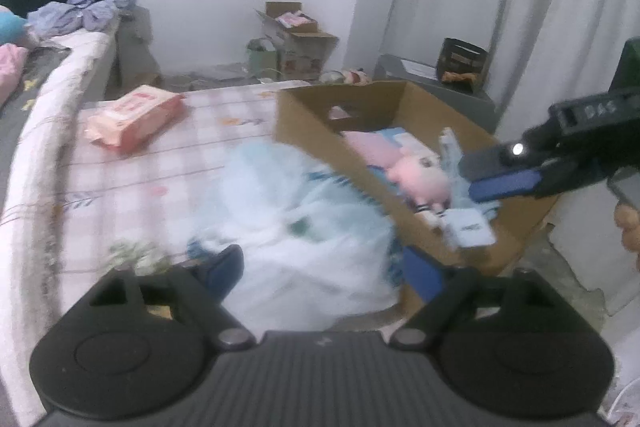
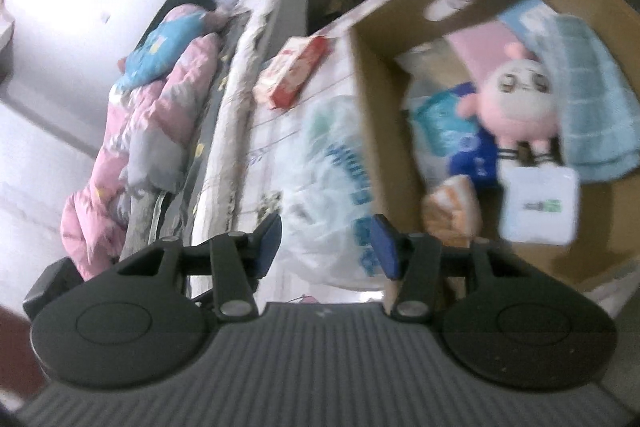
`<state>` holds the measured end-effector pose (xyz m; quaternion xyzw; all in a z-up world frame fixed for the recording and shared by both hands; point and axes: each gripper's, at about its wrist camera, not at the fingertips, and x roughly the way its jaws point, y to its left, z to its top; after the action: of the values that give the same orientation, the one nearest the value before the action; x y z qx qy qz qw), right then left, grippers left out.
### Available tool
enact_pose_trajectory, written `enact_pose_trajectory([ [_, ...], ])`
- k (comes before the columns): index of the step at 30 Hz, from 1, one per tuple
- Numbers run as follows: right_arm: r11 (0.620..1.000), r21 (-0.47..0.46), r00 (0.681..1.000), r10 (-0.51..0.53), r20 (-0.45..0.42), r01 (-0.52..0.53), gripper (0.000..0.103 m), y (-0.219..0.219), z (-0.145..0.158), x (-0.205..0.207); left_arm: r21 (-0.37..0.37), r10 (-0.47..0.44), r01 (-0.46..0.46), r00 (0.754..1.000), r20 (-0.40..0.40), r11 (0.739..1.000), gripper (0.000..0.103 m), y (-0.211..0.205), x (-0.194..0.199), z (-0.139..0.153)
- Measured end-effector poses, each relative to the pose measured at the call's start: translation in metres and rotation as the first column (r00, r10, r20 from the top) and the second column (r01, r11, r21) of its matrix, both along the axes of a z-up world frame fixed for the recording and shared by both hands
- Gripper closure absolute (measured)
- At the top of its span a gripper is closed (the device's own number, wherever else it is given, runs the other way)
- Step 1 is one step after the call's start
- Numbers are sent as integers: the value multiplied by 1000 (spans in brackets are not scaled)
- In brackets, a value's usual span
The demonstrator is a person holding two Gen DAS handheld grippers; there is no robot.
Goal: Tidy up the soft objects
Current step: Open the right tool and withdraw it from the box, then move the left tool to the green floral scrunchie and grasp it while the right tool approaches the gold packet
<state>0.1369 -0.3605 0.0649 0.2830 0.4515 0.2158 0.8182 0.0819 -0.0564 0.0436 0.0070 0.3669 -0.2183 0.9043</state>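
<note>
Both views. My left tongs [image 1: 320,267], lower centre, stand wide with nothing clamped; the plastic bag [image 1: 304,227] lies just beyond the tips on the checked bed [image 1: 168,163]. My right tongs [image 2: 326,247] stand partly open and empty over the same bag, beside the cardboard box [image 2: 364,99] at right, which holds the pink plush [image 2: 520,99] and a blue towel [image 2: 592,99]. Risk: the slippery film may slide from a shallow pinch, or snag the box wall and tip it.
</note>
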Motion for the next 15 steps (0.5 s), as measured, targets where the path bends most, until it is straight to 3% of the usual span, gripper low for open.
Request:
enact_pose_trajectory([
  [8,994,9,992,113,54,-113,52,81,-13,-4,44,139,-140,990,17,989,15,85,-21,-27],
  [12,987,27,986,157,53,-159,52,117,-32,3,28,186,-186,983,3,982,15,113,-20,-43],
  [15,987,-24,986,161,46,-160,52,143,-46,10,13,213,-213,977,4,977,15,128,-14,-50],
])
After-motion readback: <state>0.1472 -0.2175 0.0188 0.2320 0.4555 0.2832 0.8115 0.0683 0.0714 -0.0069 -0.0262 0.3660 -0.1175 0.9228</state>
